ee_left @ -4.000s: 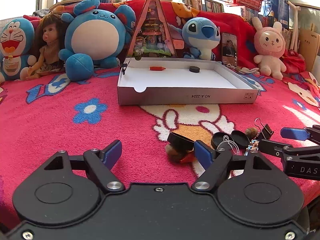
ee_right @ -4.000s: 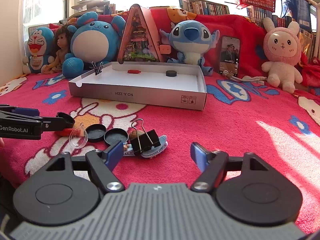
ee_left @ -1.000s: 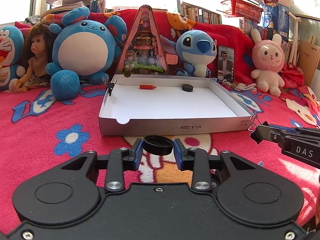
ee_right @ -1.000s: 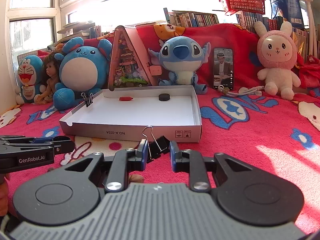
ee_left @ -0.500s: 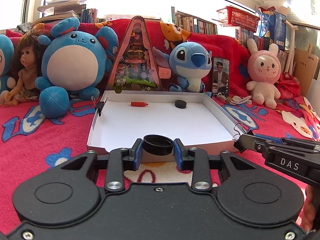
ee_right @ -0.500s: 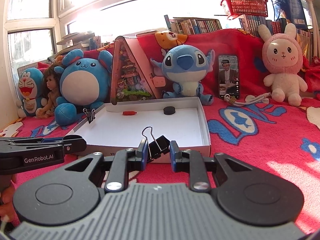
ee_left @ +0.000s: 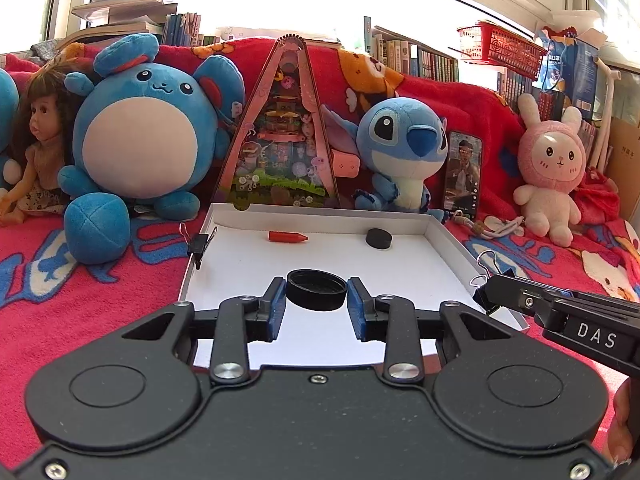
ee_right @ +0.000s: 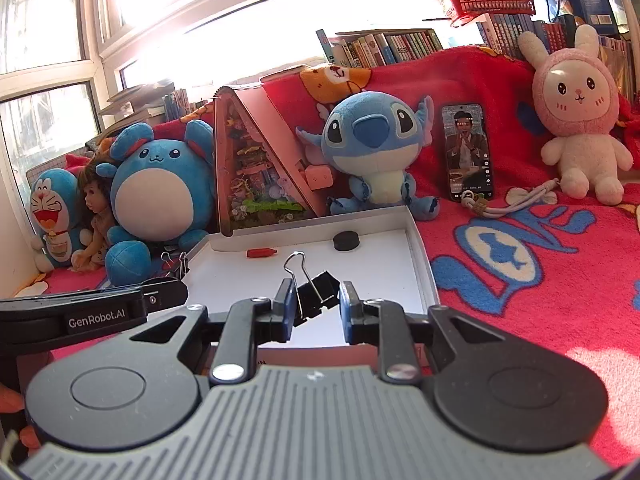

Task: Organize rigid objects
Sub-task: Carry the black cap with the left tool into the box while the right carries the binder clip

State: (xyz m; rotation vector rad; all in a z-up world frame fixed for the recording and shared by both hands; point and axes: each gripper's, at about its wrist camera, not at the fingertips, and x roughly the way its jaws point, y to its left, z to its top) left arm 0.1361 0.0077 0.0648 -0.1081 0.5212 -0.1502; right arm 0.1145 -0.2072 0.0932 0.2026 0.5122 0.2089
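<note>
Left wrist view: the left gripper clamps a round black plastic cap above the shallow white cardboard tray, which holds a red crayon and a black disc. Right wrist view: the right gripper pinches a black metal binder clip over the same tray's near edge.

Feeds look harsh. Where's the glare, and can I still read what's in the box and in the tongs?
Left wrist: window blown out, fisheye bends the edges, but box, crayon, puck and cap in the left tongs are sharp. Right wrist: window flare washes out the upper left; clip in the right tongs is clear.
</note>
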